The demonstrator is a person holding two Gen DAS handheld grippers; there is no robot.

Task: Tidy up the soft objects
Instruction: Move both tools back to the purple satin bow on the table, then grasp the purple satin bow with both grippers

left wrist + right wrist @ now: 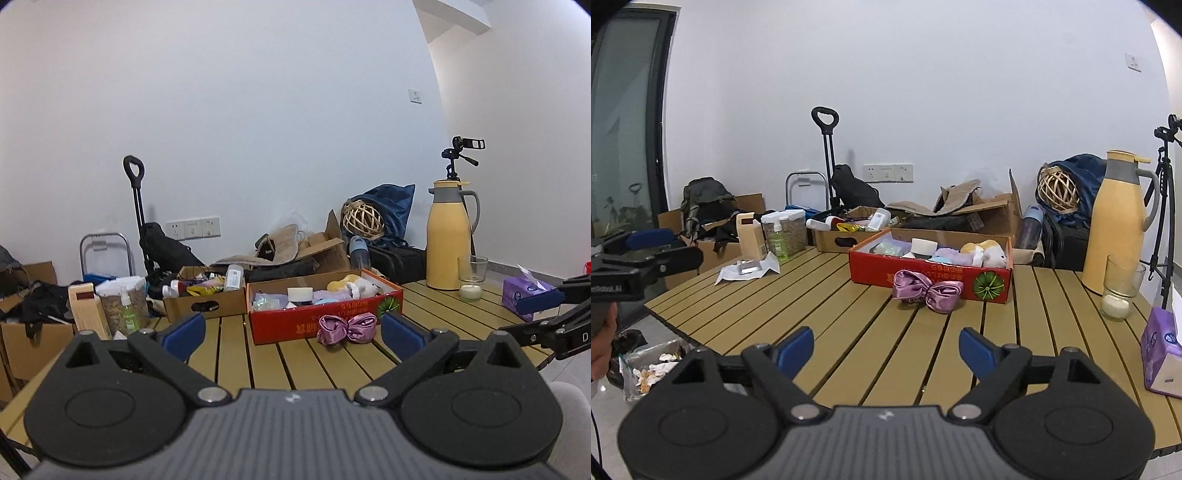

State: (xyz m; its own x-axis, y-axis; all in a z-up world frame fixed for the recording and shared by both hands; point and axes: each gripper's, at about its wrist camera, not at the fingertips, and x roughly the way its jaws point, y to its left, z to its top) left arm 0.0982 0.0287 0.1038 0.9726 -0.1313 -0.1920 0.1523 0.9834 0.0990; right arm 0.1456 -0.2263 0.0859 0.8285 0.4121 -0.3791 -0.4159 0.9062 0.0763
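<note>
A purple satin bow (347, 329) lies on the slatted wooden table (258, 365), touching the front of a red cardboard box (317, 321). The box holds a yellow-white plush toy (356, 285), a white tape roll and pastel soft items. My left gripper (291, 332) is open and empty, hovering in front of the bow. In the right wrist view, my right gripper (886, 350) is open and empty, short of the bow (927, 290) and the box (923, 275). The left gripper also shows at that view's left edge (646, 251).
A yellow thermos (1115, 221), a glass candle (1119, 291) and a purple tissue pack (1161, 354) stand at the table's right. A crumpled wrapper (748, 269), spray bottle (777, 238) and carton (750, 236) sit at the left. Cluttered boxes lie behind.
</note>
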